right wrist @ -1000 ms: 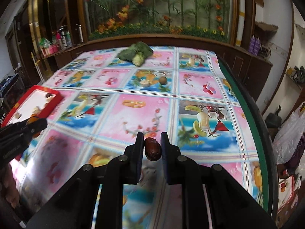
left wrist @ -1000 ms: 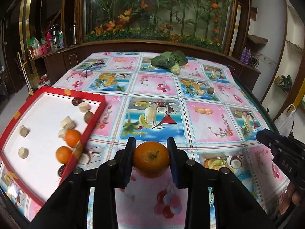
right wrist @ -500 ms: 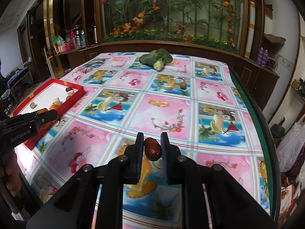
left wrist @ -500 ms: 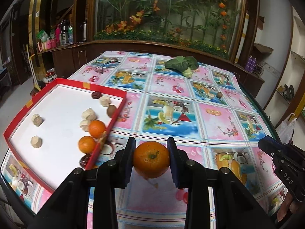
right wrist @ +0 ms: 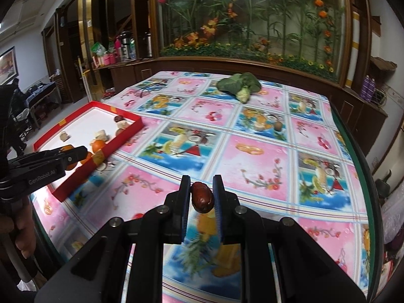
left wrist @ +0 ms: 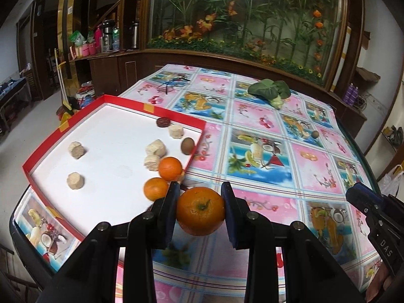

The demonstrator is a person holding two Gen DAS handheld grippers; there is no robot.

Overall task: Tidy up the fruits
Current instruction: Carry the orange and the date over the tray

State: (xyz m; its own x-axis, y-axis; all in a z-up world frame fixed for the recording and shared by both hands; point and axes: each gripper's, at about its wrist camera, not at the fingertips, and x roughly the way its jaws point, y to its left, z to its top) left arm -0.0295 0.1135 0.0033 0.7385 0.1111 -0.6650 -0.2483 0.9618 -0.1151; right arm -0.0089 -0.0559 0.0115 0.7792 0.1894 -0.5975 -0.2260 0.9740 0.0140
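I confirm the left gripper [left wrist: 199, 210] has its jaws pinching an orange [left wrist: 200, 210], held above the bench [left wrist: 265, 151] just beside the near corner of the red tray [left wrist: 113, 99]. Inside that tray I count 2 more oranges [left wrist: 170, 168], 1 brown egg-shaped fruit [left wrist: 187, 145] and several pale chunks. My right gripper [right wrist: 201, 197] has its jaws pressed on a dark red date [right wrist: 201, 197], clear of the bench surface. A leafy vegetable [right wrist: 240, 85] lies at the far side.
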